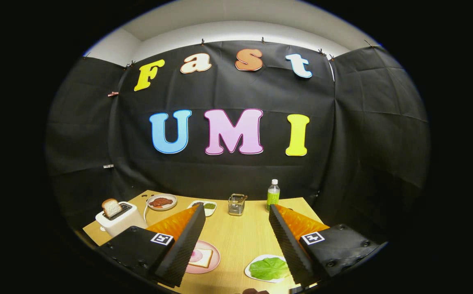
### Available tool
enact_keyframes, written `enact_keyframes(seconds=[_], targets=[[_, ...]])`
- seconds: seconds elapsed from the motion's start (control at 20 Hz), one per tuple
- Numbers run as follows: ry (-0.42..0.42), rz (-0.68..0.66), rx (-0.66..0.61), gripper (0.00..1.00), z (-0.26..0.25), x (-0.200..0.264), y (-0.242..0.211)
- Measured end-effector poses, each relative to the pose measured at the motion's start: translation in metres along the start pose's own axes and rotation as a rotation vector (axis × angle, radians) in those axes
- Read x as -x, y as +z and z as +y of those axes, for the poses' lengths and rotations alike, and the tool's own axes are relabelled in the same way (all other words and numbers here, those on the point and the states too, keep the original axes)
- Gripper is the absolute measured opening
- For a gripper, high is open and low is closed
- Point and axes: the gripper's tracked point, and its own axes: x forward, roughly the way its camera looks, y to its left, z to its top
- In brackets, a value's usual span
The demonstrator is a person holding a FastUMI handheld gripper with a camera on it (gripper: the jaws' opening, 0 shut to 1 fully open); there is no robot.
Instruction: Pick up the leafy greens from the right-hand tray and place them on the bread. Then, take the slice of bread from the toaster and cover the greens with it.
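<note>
Claw (236, 241) fingers stand wide apart above the pale wooden table (240, 237), gripping nothing. A flat green lettuce leaf (269, 268) lies on a white tray (252, 273) low between them, tucked just beside the right finger (clearly the nearer one), its long axis running roughly across the fingers. By my reading, the coming move is a drop down and slightly right. A toast slice on a pink round plate (214, 261) sits beside the left finger; beyond that finger, a white toaster (118, 222) holds a second bread slice (111, 207) upright.
</note>
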Motion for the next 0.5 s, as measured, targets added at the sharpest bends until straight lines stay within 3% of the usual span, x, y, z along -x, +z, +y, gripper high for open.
enact_keyframes(seconds=[0.5], targets=[[0.011,0.087,0.040,0.98,-0.029,-0.010,-0.033]])
